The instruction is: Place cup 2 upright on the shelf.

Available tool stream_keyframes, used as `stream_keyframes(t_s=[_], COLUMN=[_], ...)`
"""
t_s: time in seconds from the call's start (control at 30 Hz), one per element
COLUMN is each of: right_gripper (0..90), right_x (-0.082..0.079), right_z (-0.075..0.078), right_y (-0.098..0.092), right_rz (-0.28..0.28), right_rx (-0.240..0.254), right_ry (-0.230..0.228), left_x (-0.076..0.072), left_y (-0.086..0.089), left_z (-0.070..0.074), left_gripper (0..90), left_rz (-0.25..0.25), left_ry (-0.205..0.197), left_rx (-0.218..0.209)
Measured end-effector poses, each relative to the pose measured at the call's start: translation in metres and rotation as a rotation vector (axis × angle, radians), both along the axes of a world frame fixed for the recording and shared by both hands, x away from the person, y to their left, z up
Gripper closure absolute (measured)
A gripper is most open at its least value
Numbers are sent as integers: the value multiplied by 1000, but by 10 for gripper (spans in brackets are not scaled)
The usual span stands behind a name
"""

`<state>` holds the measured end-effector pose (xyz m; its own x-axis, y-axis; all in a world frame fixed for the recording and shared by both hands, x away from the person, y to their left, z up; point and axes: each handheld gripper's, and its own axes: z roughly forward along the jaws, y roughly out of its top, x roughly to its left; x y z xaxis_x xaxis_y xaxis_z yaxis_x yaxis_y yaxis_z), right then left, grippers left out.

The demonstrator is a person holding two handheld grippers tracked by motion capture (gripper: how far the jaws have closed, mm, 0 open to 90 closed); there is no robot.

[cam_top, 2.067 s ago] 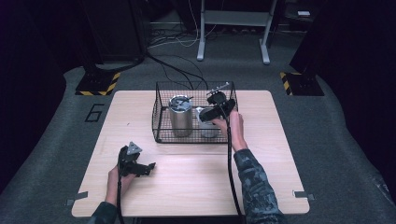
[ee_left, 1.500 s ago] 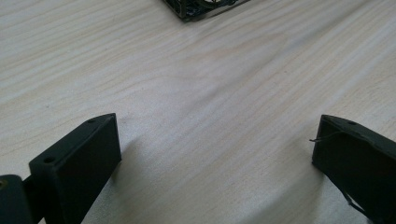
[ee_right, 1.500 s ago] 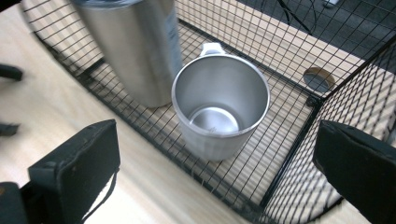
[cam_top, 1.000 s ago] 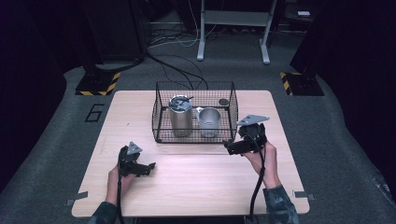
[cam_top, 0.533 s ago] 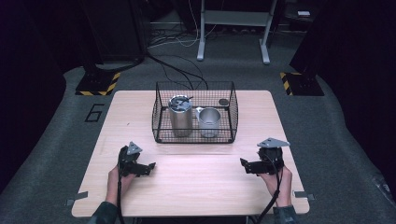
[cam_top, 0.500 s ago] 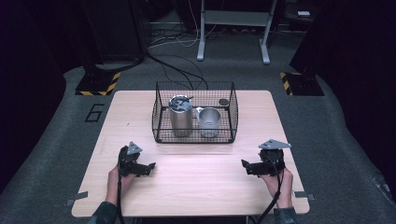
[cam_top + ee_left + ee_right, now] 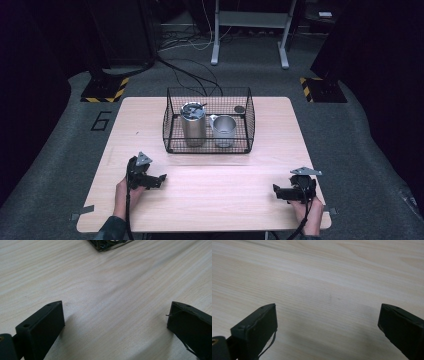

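Taking the black wire basket (image 7: 208, 121) as our landmark, we start nearest the person. We see the left gripper (image 7: 159, 179) resting low on the pale wooden table (image 7: 215, 200), in front of the basket and toward its left; in the left gripper view its two black jaws stand wide apart with bare wood between them, and a corner of the basket (image 7: 107, 243) peeks in at the top. We see the right gripper (image 7: 276, 190) in front of the basket and well off to its right, jaws likewise spread wide over empty wood.

Inside the basket a tall steel tumbler with a dark lid (image 7: 192, 123) stands upright at the left, an open steel mug (image 7: 223, 131) just beside it.

Beyond the table's left edge, on the grey floor left of the basket, we read a painted "6" (image 7: 101, 120).
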<state>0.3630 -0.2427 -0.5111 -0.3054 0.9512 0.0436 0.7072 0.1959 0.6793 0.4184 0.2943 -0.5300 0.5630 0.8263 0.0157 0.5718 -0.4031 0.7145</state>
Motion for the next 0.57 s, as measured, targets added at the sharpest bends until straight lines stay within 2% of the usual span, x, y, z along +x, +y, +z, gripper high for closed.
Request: stream_keyframes(t_s=[0.17,0.2,0.37,0.57], right_gripper=[15,14,0,0], right_x=[0,0,3,5], right_z=[-12,-14,-19,-19], right_y=[-11,-13,-17,-18], right_rz=[-35,-50,-38,-24], right_rx=[8,8,-22,-22], right_ry=[-9,-23,-65,-63], left_x=[0,0,0,0], left_y=[0,0,-1,-1], left_z=[0,0,0,0], left_gripper=[9,9,9,9], left_rz=[1,0,4,-1], left_ry=[-1,0,-4,-4], left_rx=[1,0,-1,2])
